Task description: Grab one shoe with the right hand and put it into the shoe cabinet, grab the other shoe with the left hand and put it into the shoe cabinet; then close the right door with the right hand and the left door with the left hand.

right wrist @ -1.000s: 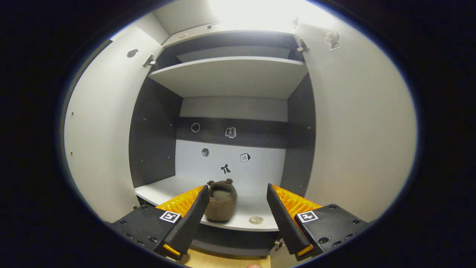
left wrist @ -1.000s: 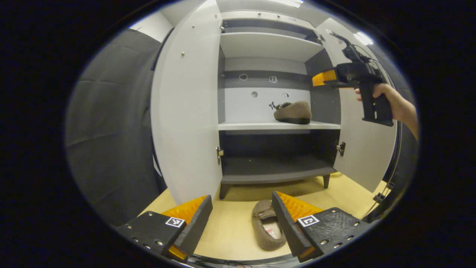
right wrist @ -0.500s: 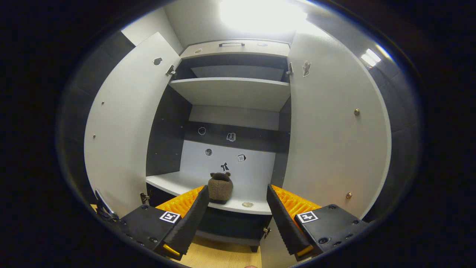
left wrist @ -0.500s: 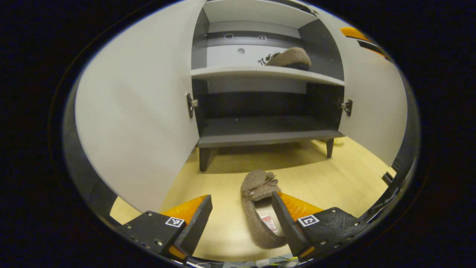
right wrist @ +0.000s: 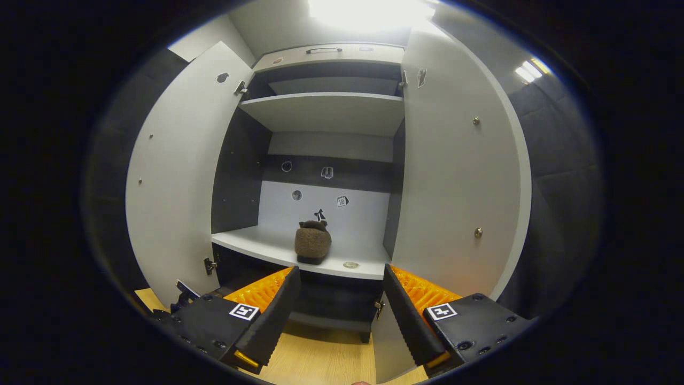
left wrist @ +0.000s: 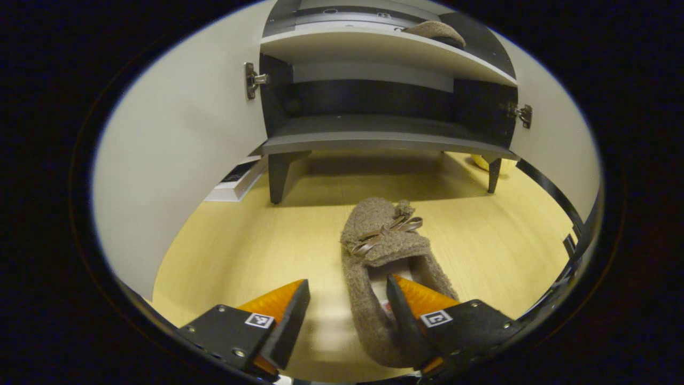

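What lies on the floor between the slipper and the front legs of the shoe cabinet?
Nothing: in the left gripper view the wooden floor is bare from the slipper to the shoe cabinet legs.

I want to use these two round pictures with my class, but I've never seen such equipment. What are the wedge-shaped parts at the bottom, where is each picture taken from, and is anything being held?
A person holds a two-finger gripper in each hand; each carries a camera looking along its own fingers. In the left gripper view, the open left gripper hangs over a shoe on the floor, gripping nothing yet. In the right gripper view, the open, empty right gripper faces the shoe cabinet, both doors open, with the other shoe on its middle shelf.
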